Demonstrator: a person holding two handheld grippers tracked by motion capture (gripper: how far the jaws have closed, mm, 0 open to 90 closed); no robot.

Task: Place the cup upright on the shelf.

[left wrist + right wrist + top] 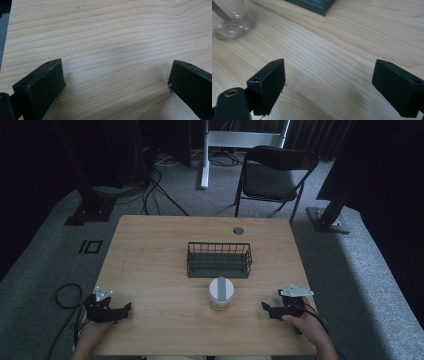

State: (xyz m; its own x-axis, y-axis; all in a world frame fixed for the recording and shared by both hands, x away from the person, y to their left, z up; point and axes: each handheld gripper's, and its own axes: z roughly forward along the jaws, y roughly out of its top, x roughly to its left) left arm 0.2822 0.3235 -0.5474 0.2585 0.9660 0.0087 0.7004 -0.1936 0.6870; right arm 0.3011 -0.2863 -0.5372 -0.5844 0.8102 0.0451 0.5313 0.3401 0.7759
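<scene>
From above: left gripper [125,309] low at the table's [165,232] near-left edge, right gripper [266,308] near the right edge, each in a hand, tips turned inward. Between them a clear jar [221,293] with grey lid, just before a dark wire basket [219,259].

Along the left jaws: spread wide over bare wood [112,42], holding nothing.

Along the right jaws: equally wide, empty; jar [232,21] blurred at upper left, basket corner [315,5] beyond.

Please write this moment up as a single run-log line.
left tongs: open, holding nothing, near table edge | right tongs: open, holding nothing | jar: upright between them, untouched | wire basket: behind jar
</scene>
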